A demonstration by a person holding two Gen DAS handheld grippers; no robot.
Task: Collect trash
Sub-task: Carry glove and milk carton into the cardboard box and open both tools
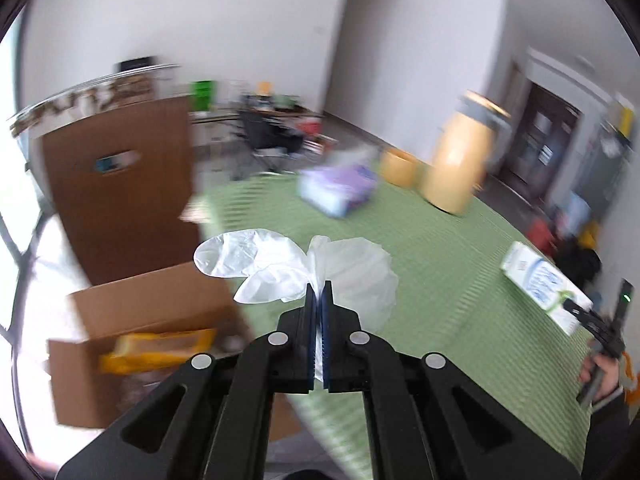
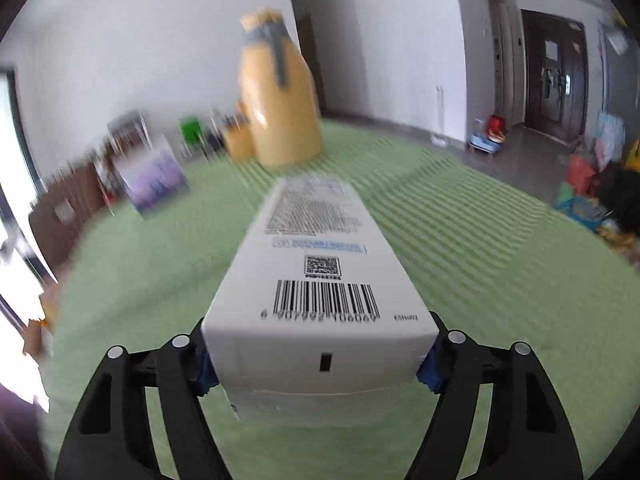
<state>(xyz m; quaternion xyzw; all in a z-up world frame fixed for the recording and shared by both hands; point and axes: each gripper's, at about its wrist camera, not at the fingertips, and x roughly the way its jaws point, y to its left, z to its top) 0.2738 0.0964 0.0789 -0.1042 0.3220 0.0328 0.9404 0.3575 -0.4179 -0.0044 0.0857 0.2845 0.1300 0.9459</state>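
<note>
My left gripper [image 1: 319, 294] is shut on a crumpled white disposable glove [image 1: 256, 256], which fans out to both sides of the fingertips above the green tablecloth [image 1: 440, 264]. Its blue pads sit together with the thin material pinched between them. In the right wrist view a long white carton [image 2: 320, 280] with a barcode lies lengthwise between the fingers of my right gripper [image 2: 318, 364], and both blue pads [image 2: 206, 374] press on its sides. From the left wrist view the same carton [image 1: 540, 280] shows at the right, with the right gripper [image 1: 580, 314] at its near end.
An open cardboard box [image 1: 152, 312] with a yellow packet inside stands left of the table, a brown cabinet [image 1: 120, 184] behind it. On the far side of the cloth are a yellow jug [image 2: 280, 112], a yellow cup [image 1: 400, 166] and a purple tissue pack [image 1: 340, 188].
</note>
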